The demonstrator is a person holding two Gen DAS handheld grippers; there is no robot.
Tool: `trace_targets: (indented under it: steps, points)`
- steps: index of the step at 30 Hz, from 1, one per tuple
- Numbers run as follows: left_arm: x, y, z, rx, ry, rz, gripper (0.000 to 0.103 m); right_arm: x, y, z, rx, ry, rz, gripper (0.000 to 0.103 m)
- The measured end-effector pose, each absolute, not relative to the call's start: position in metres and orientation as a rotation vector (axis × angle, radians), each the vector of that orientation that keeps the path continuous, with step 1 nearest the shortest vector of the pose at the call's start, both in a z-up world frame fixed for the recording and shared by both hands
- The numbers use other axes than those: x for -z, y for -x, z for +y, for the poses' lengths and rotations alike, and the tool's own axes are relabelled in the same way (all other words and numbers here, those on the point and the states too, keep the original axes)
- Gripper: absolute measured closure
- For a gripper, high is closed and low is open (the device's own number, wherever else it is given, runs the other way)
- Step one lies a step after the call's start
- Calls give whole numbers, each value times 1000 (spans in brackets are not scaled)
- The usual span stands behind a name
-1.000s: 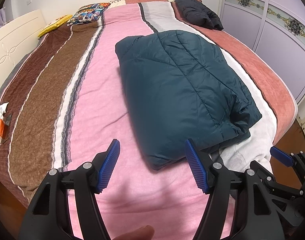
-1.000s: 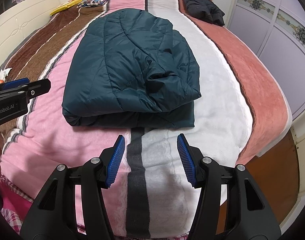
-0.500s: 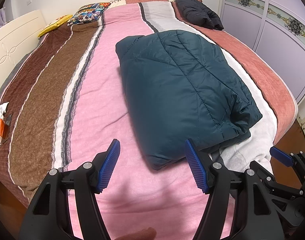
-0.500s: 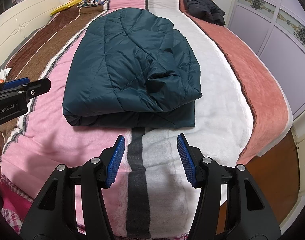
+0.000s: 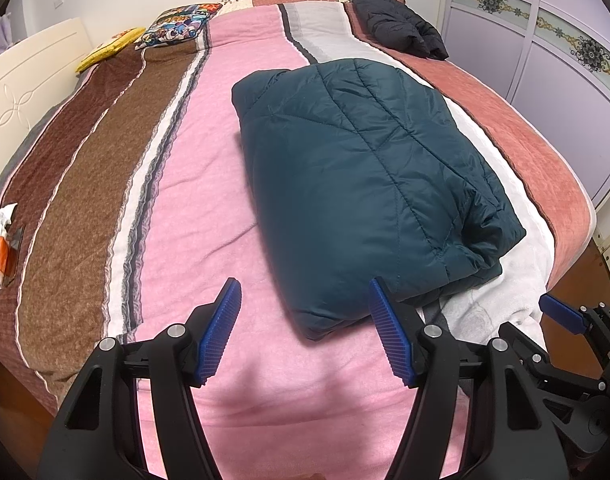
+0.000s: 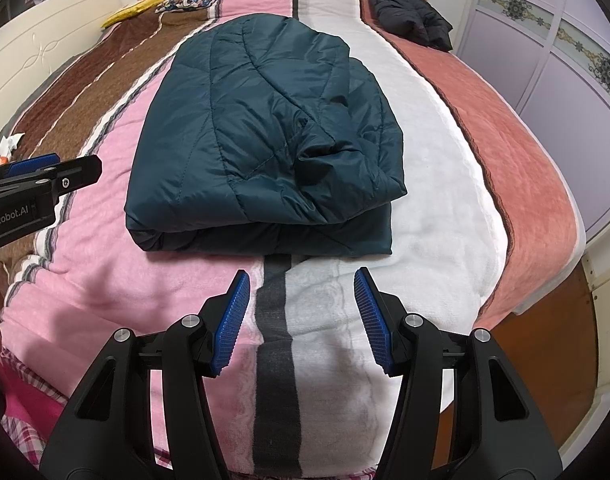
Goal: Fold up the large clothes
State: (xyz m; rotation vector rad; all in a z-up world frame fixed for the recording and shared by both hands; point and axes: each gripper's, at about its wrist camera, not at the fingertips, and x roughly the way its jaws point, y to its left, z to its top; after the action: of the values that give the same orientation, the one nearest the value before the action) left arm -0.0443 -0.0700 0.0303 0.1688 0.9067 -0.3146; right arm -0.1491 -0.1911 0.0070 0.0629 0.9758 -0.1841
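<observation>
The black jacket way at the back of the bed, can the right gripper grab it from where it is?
Probably not from here. The black jacket lies at the far end of the bed, and the folded teal jacket sits between it and the open right gripper. Nothing covers it, though; the person would likely need to move closer.

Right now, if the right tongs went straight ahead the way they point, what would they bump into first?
Probably the striped blanket. The open right tongs tilt down at its grey stripe and white band, just short of the near edge of the folded teal puffer jacket. Depth is hard to judge; a flatter path would hit the jacket instead.
</observation>
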Motion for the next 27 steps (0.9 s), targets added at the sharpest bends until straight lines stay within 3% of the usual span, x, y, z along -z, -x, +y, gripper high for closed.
trace_targets:
  steps: [27]
  points:
    - [-27,44,-72,314,-183,908,39,-7,149,-192,182,-61,976,48]
